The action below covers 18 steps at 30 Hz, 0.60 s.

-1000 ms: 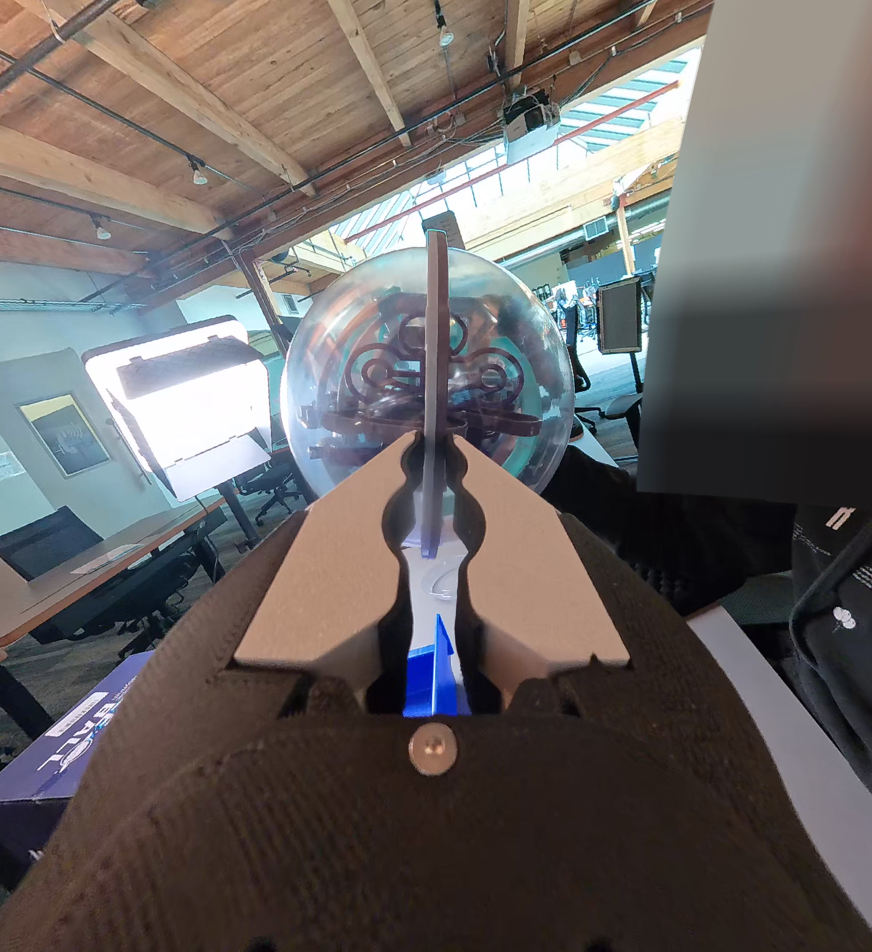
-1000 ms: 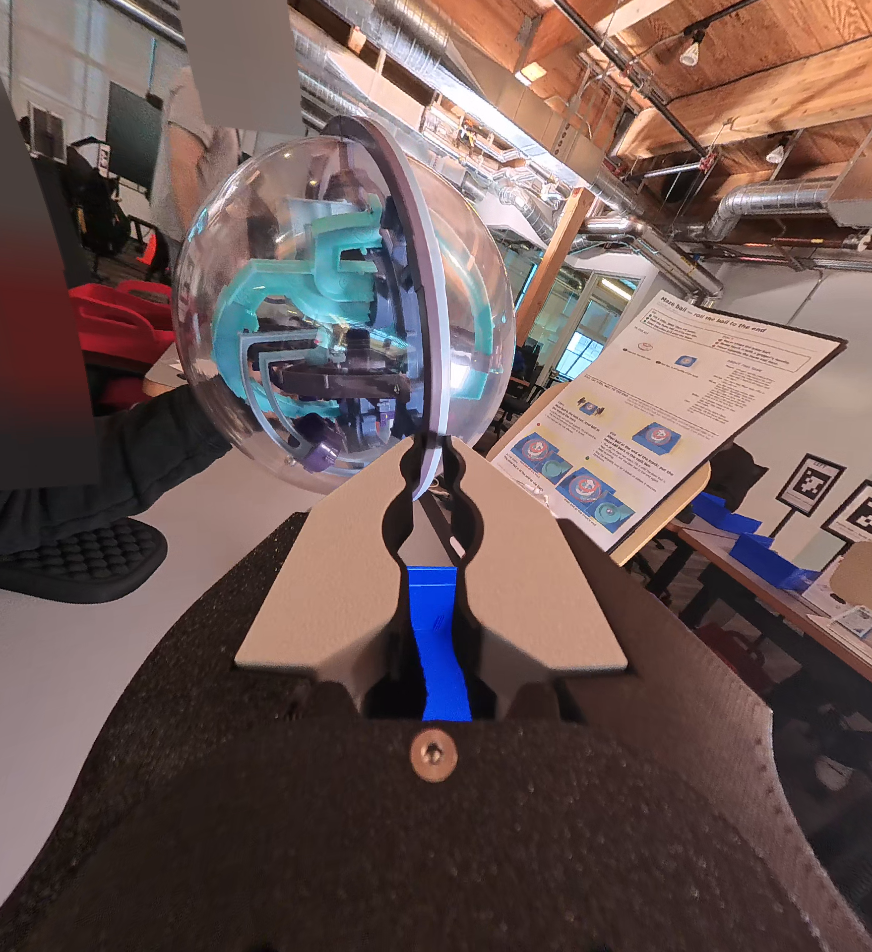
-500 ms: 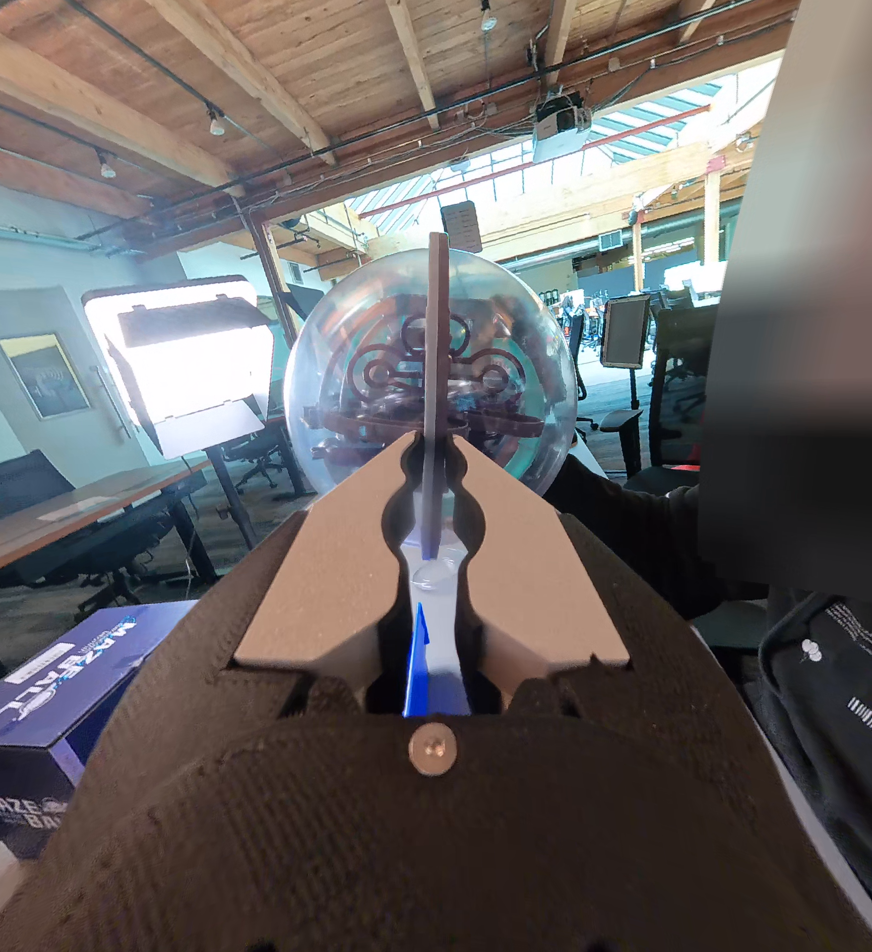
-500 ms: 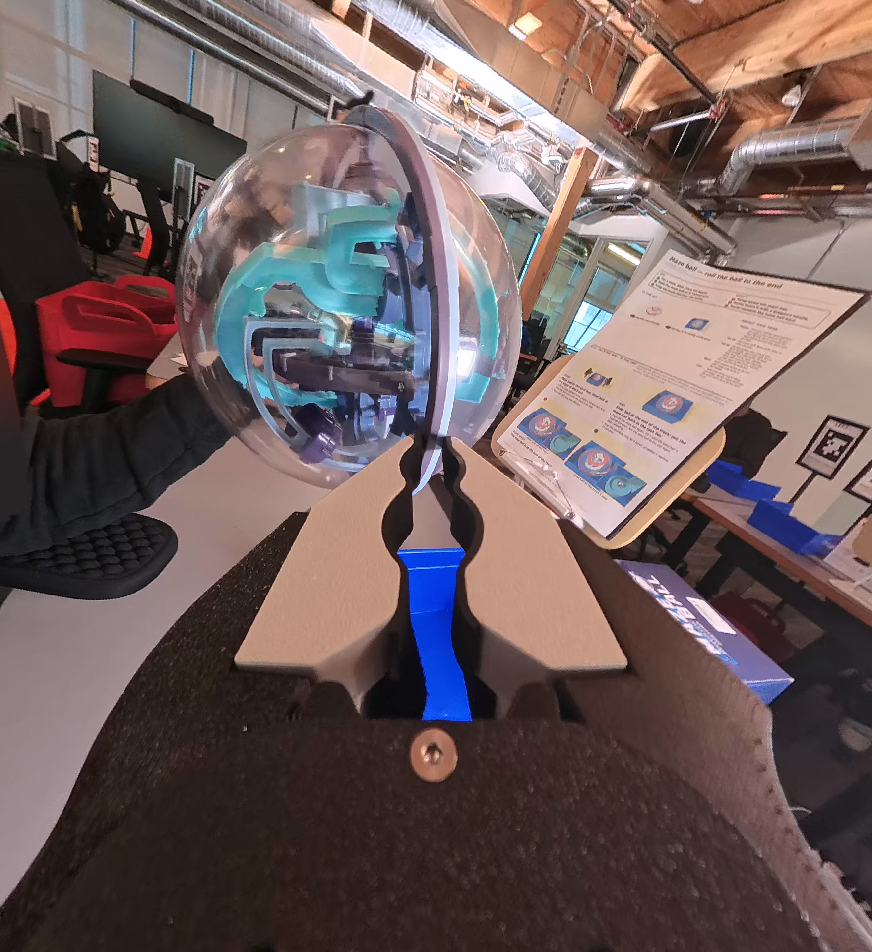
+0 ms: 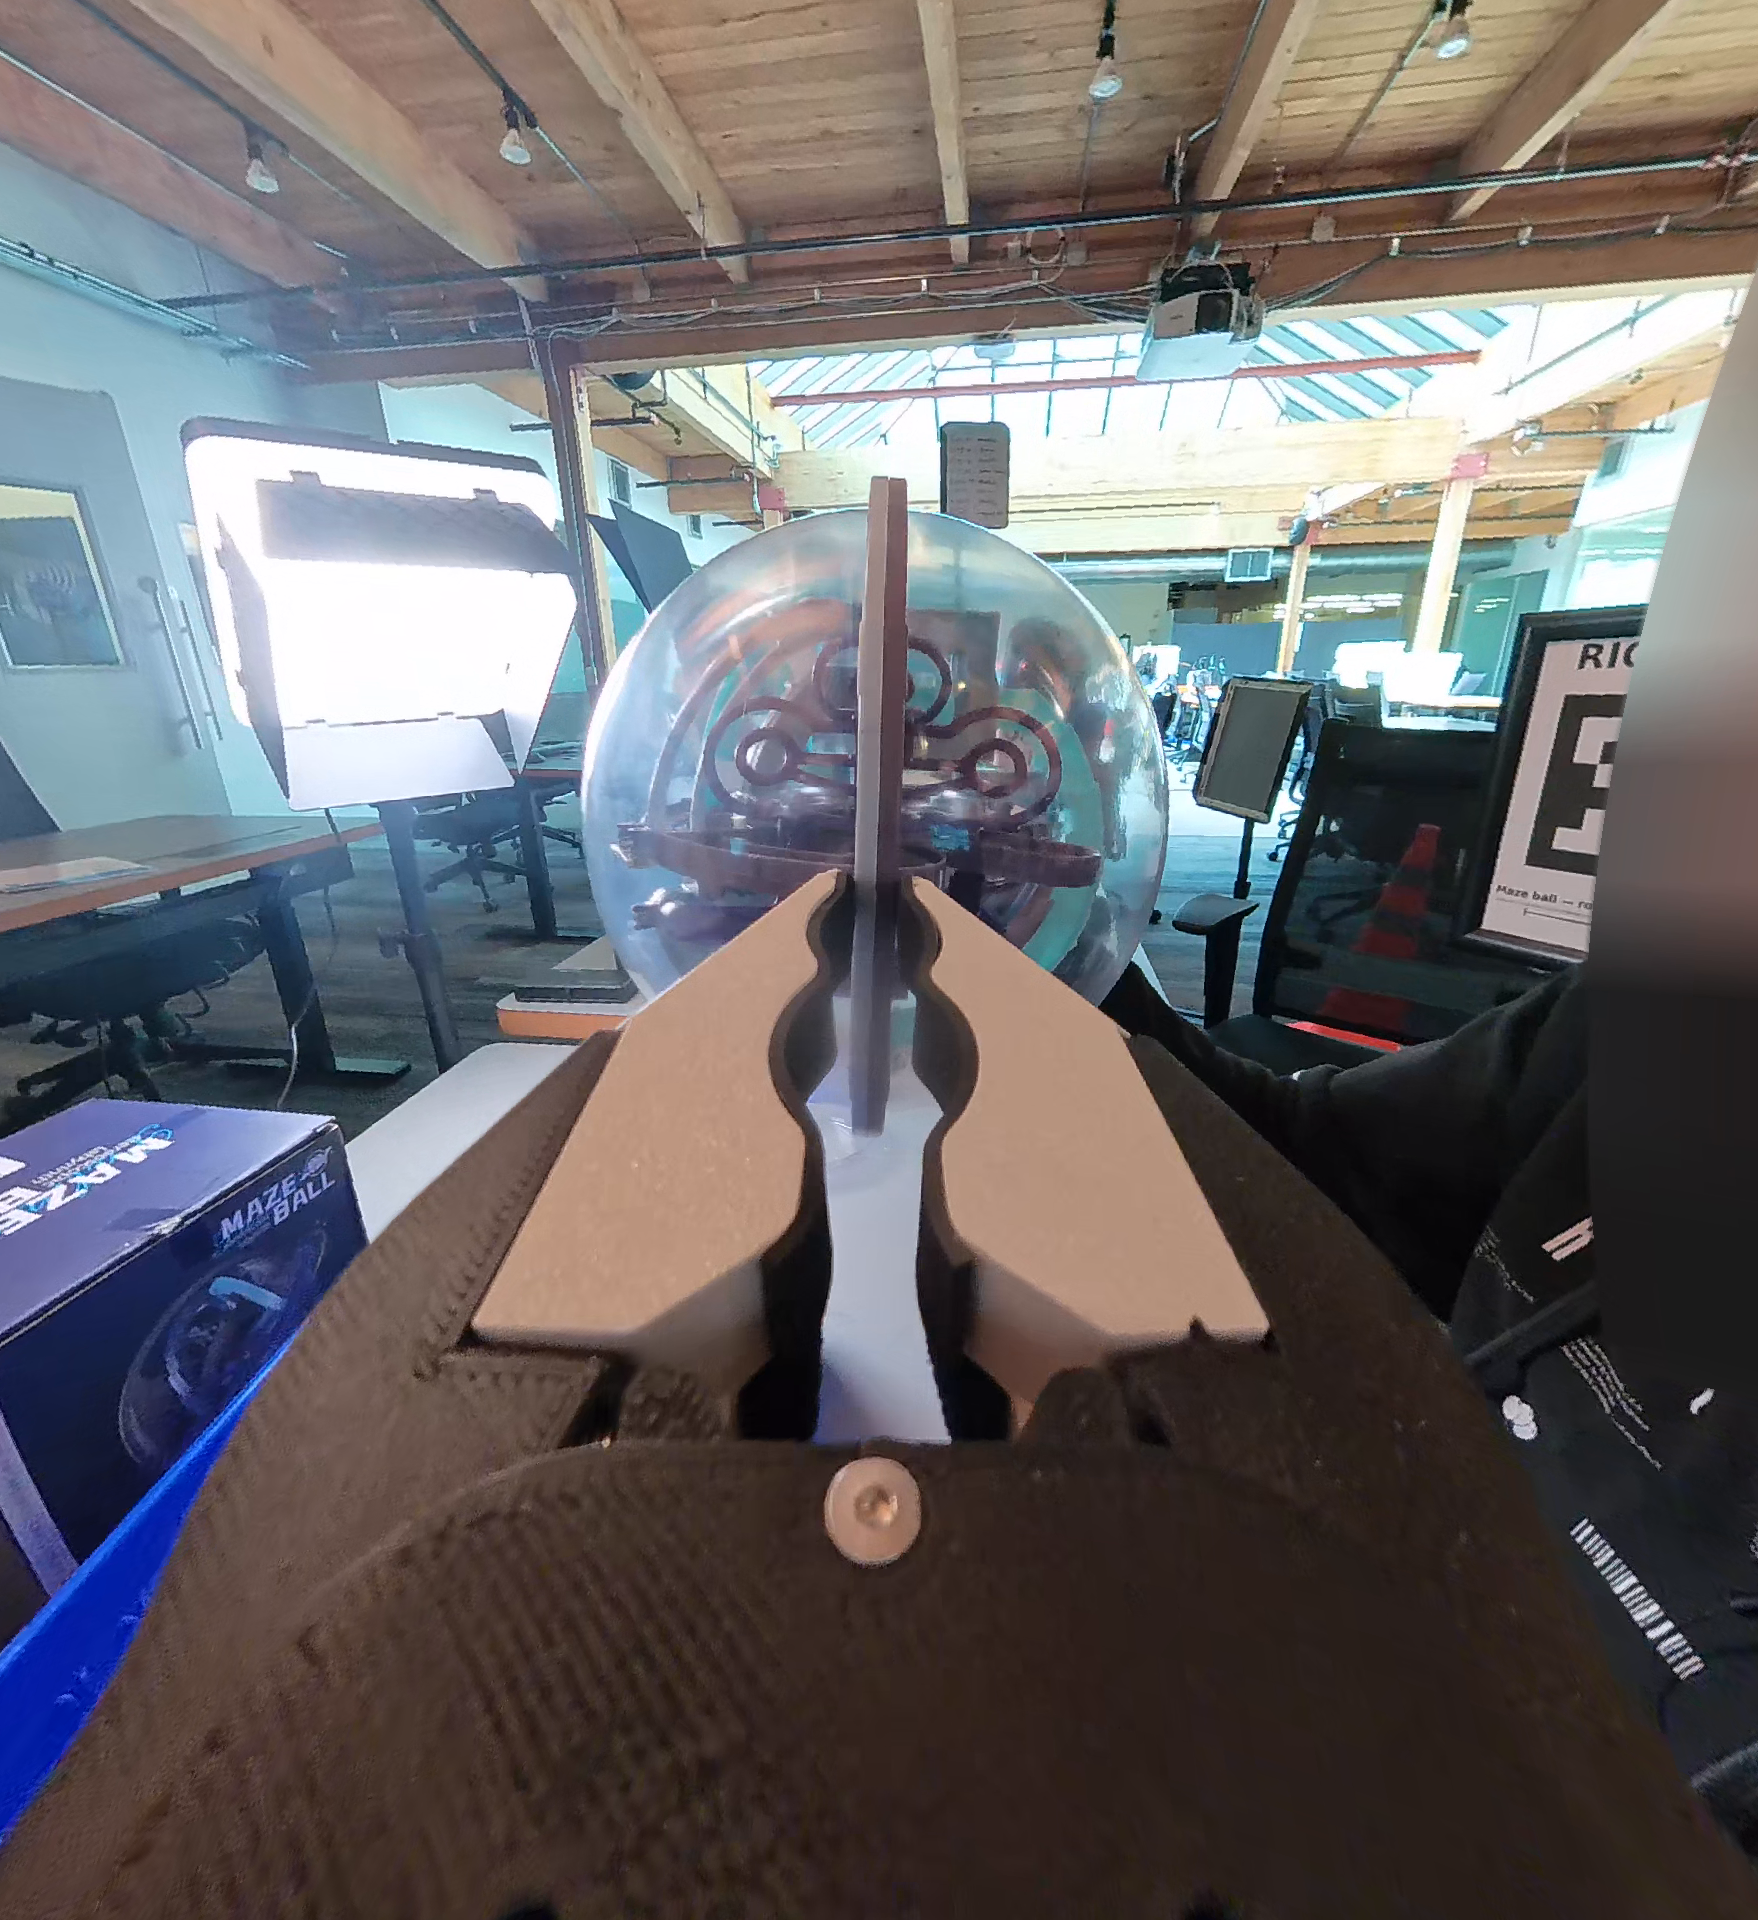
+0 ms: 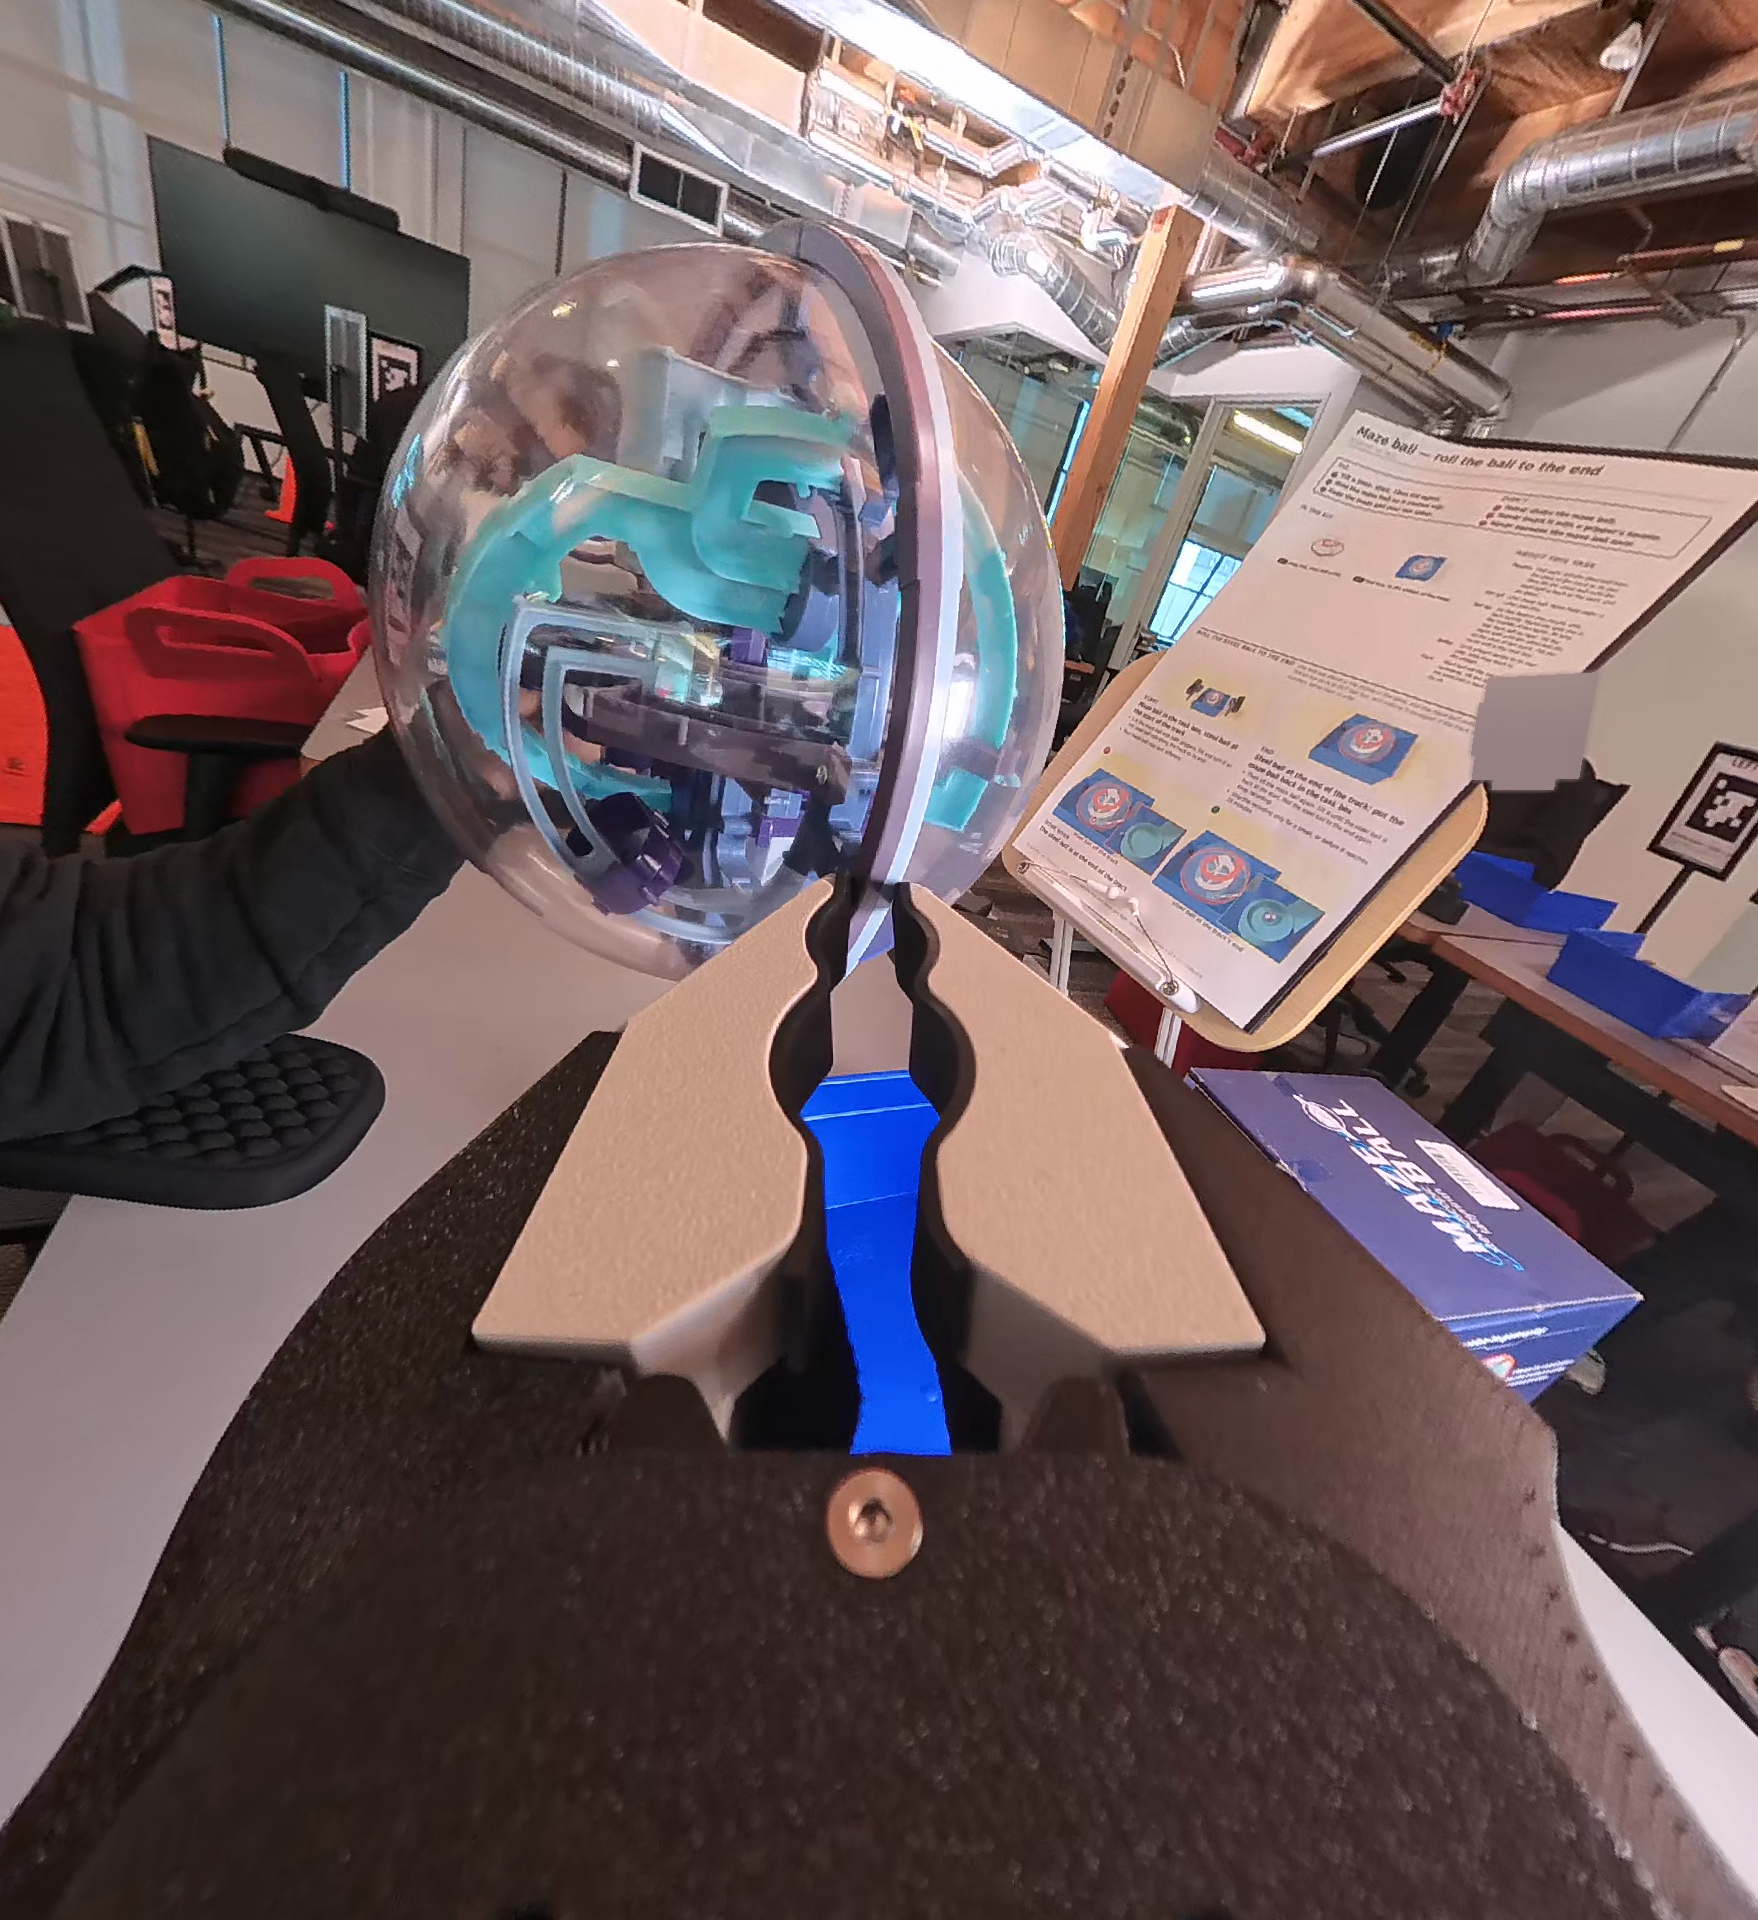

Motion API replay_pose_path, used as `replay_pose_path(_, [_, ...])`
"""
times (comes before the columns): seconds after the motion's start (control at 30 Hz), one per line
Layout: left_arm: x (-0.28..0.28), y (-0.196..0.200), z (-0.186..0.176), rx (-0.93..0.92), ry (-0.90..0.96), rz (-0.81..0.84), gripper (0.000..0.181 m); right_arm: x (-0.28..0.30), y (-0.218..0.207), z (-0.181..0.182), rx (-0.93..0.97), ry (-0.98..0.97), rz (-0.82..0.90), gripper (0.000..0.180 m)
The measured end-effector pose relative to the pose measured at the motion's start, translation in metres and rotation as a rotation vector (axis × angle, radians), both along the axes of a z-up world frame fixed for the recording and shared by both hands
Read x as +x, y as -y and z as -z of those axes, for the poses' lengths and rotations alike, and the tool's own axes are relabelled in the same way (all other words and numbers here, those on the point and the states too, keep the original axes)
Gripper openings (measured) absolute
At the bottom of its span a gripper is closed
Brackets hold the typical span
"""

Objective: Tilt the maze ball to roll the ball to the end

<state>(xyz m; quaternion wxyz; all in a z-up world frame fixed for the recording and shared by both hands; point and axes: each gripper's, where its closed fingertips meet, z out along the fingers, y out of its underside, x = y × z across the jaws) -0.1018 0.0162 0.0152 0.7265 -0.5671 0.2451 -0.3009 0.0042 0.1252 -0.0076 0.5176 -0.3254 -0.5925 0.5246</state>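
Note:
The maze ball (image 5: pixel 750 748) is a clear sphere with brown, teal and purple tracks inside and a flat grey rim ring around its middle. It is held in the air above the white table. My left gripper (image 5: pixel 877 894) is shut on the rim ring, seen edge-on between its grey fingers. My right gripper (image 6: pixel 867 894) is shut on the same ring at another spot, with the maze ball (image 6: pixel 646 665) up and left of its fingertips. The small steel ball inside is not visible to me.
A blue maze ball box (image 5: pixel 116 1278) stands at the left and shows in the right wrist view (image 6: pixel 1415 1216). A blue tray (image 5: pixel 75 1662) lies below it. An instruction board (image 6: pixel 1374 707) leans on a stand. A dark sleeve (image 6: pixel 127 935) and the white table (image 6: pixel 231 1247) are at left.
Both grippers with the maze ball have tilted downward and turned, so more floor, table and the blue box come into view. Both grips on the rim ring are unchanged.

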Motion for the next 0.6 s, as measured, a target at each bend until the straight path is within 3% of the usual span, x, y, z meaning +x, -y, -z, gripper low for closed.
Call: replay_pose_path(0.6, [-0.0074,-0.0063,0.0043,-0.062,0.049,-0.007,0.007,-0.0044,-0.0038,0.0068,-0.027,0.036,-0.002,0.006])
